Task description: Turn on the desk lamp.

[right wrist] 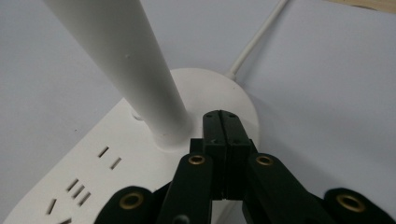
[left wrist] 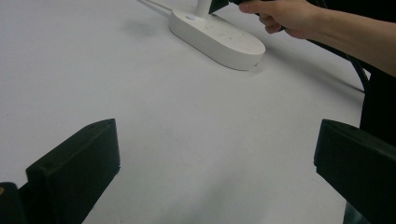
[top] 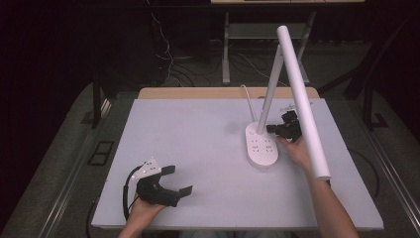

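The right gripper (top: pixel 271 128), jaws pressed together on nothing, was held at the foot of the lamp (top: pixel 261 145) standing at the desk's (top: pixel 188 148) right. The left gripper (top: pixel 179 179) was rested wide apart near the front edge.

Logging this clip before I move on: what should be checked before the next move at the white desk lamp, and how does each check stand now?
1. Right hand-held gripper shut, tips at the stem foot: ok.
2. Tips touching the white oval lamp base with sockets: cannot tell.
3. White lamp stem free of the jaws: ok.
4. Left hand-held gripper open, apart from the lamp: ok.
5. White cable clear of the right gripper: ok.
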The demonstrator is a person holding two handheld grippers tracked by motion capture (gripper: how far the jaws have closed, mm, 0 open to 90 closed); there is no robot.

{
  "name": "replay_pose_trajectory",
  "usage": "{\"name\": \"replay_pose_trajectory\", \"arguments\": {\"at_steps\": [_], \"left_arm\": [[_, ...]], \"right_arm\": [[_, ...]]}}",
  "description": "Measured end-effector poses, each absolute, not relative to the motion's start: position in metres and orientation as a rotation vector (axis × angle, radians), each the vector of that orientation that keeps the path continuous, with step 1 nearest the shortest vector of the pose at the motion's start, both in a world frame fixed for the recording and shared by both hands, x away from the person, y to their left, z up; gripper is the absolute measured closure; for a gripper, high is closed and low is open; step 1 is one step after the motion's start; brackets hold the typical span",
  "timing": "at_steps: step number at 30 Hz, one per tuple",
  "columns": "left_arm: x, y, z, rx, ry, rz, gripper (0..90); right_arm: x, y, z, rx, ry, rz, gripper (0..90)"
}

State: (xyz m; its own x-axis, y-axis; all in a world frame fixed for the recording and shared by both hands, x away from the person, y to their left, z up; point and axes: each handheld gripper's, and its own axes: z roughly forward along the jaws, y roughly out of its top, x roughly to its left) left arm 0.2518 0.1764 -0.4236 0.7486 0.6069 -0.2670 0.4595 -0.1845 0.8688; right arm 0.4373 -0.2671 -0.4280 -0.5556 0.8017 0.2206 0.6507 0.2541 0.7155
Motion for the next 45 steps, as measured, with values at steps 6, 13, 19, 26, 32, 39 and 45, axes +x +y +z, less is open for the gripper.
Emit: {"name": "replay_pose_trajectory", "arguments": {"at_steps": [6,13,19,26,32,39,45], "left_arm": [[0.253,0.179,-0.424,1.815,0.84,0.163,0.0],[0.253,0.178,-0.423,1.821,0.837,0.16,0.0],[0.252,0.178,-0.423,1.818,0.838,0.157,0.0],[0.252,0.178,-0.423,1.816,0.835,0.157,0.0],[0.252,0.178,-0.423,1.814,0.837,0.157,0.0],[0.252,0.178,-0.423,1.81,0.837,0.157,0.0],[0.253,0.178,-0.423,1.809,0.839,0.157,0.0]], "right_arm": [[0.439,-0.27,-0.429,1.387,2.331,1.241,90.0],[0.434,-0.276,-0.421,1.382,2.338,1.26,90.0],[0.429,-0.282,-0.412,1.375,2.35,1.255,90.0],[0.418,-0.292,-0.398,1.369,2.347,1.256,90.0],[0.405,-0.299,-0.385,1.352,2.345,1.26,90.0],[0.387,-0.304,-0.38,1.373,2.33,1.298,89.6],[0.362,-0.309,-0.375,1.415,2.296,1.339,64.7]]}}
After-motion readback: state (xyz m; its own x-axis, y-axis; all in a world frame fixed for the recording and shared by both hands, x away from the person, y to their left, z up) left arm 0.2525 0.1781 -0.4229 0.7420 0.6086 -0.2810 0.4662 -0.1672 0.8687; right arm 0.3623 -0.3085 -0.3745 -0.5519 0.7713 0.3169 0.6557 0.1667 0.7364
